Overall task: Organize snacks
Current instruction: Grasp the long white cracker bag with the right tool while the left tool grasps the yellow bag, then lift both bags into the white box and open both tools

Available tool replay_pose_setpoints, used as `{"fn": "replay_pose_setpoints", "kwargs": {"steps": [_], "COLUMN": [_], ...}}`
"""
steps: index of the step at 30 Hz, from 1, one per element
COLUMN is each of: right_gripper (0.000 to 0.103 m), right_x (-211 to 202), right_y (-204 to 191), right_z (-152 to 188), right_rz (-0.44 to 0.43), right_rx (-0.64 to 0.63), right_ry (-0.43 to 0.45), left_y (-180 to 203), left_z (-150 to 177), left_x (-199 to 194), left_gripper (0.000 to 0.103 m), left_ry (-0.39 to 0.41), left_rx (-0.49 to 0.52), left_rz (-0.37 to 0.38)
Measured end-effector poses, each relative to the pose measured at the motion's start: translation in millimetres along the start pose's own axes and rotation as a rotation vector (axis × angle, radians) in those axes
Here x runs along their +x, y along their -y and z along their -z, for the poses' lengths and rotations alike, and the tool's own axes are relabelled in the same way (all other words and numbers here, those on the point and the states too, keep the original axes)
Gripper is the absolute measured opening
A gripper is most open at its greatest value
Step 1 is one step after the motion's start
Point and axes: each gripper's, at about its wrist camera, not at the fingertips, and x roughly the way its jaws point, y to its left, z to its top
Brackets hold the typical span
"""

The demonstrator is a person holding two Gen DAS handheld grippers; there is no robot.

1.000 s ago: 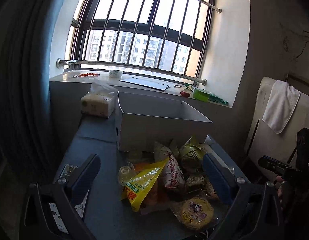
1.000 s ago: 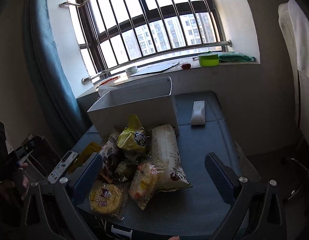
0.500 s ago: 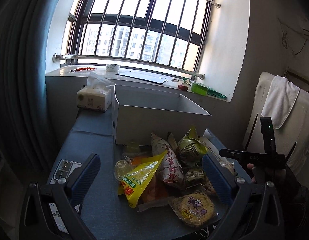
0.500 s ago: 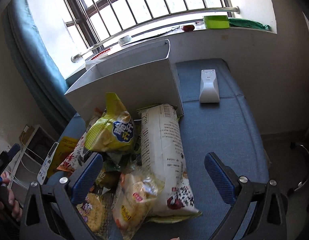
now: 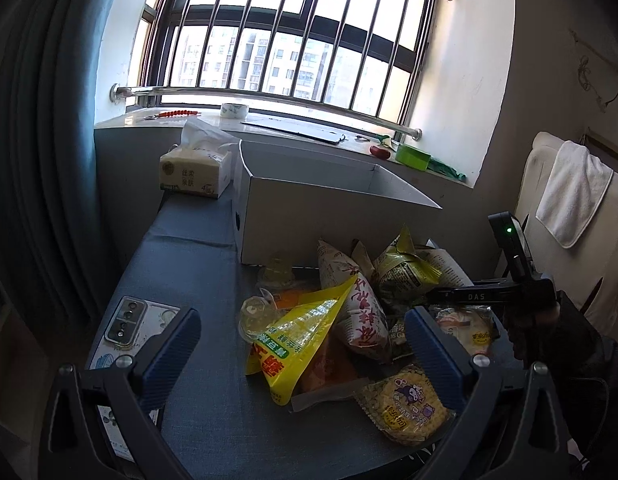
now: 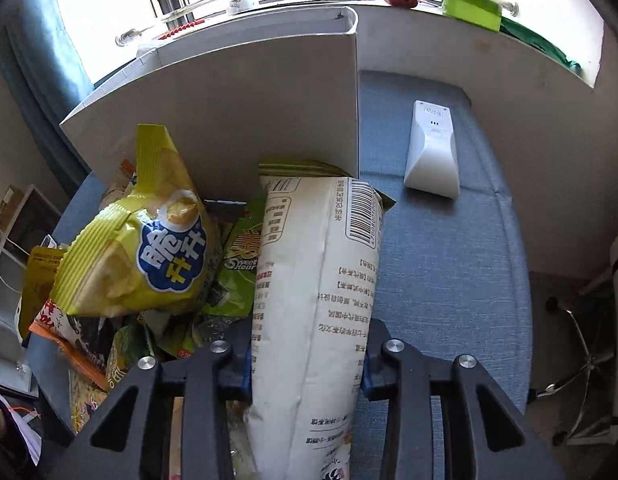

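A pile of snack bags lies on the blue table in front of an open white box [image 5: 329, 216], which also shows in the right wrist view [image 6: 249, 108]. My right gripper [image 6: 307, 356] is shut on a long white snack bag [image 6: 317, 280] that lies lengthwise toward the box. A puffy yellow chip bag [image 6: 137, 252] sits to its left. My left gripper [image 5: 301, 356] is open and empty above the near table, over a shiny yellow pouch [image 5: 301, 340] and a round cracker pack [image 5: 405, 404]. The right gripper also shows in the left wrist view [image 5: 449, 294].
A phone [image 5: 127, 322] lies at the table's left edge. A tissue pack [image 5: 195, 174] stands behind it beside the box. A white remote [image 6: 431, 150] lies right of the box. A windowsill with small items runs behind; a chair with a towel [image 5: 573, 196] stands right.
My right gripper has dropped forward onto the pile and shut on the long white bag. My left gripper has shifted slightly, still open.
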Motion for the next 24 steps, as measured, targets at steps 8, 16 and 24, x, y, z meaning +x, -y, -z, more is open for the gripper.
{"fn": "replay_pose_setpoints", "kwargs": {"steps": [8, 16, 24], "right_gripper": [0.037, 0.037, 0.037], "right_x": [-67.7, -116.6, -113.8], "right_y": [18.8, 23.9, 16.2], "right_z": [17.2, 33.2, 48.7], "right_rz": [-0.038, -0.089, -0.149], "right_rx": [0.080, 0.142, 0.160], "right_ry": [0.168, 0.304, 0.306], "left_y": [-7.2, 4.8, 10.2], "left_z": [7.7, 12.3, 19.4], "left_x": [28.2, 70.4, 106.4], "left_gripper": [0.103, 0.103, 0.049], "left_ry": [-0.108, -0.207, -0.293], "left_rx": [-0.003, 0.205, 0.338], "left_rz": [-0.001, -0.110, -0.138]}}
